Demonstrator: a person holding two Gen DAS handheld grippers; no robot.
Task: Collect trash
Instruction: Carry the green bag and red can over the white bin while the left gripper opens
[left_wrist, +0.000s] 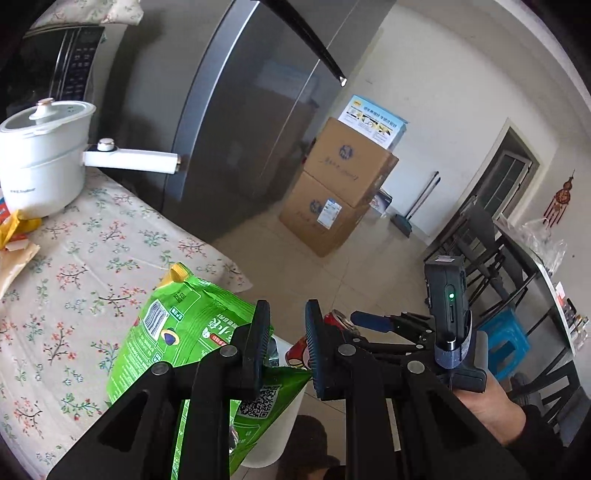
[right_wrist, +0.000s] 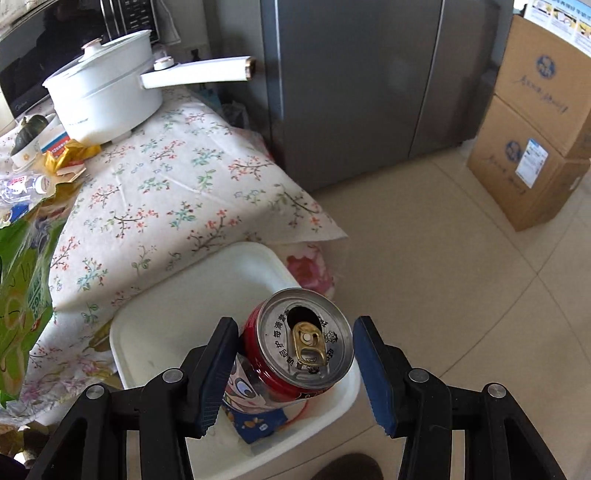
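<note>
Refrigerator (right_wrist: 351, 85), grey, tall, standing past the far corner of the table; not part of the job.

Cardboard boxes (right_wrist: 535, 122), two stacked on the tiled floor beside the refrigerator.

Table (right_wrist: 177, 177), under a floral cloth. White pot (right_wrist: 99, 99) sits at its far edge with the long handle reaching beyond the corner; yellow wrappers (right_wrist: 74, 155) and a crushed clear bottle (right_wrist: 22, 184) lie along the left edge, apparently trash still to gather.

White bin (right_wrist: 155, 325), rectangular, on the floor tight against the near corner of the table; its inside looks bare apart from what hangs over it.

Green snack bag (left_wrist: 177, 332), crinkled and flat, above the table's near edge and leaning toward the bin. Left gripper (left_wrist: 284, 347) has it: jaws narrowed, the left pad pressed on the bag's side, a corner of the foil hanging down between the fingers.

Red drink can (right_wrist: 295, 350), opened, tab up, tilted, directly above the bin's right half. Right gripper (right_wrist: 295, 373) clamps it about midway, pads on opposite sides of the wall.

Step in hand, as judged: dropping both pieces in. To do it well, bring each fully inside the rim before letting go, lower the can so it does not bounce out, and carry the light bag well past the table edge, since it may drift or cling to a pad.
</note>
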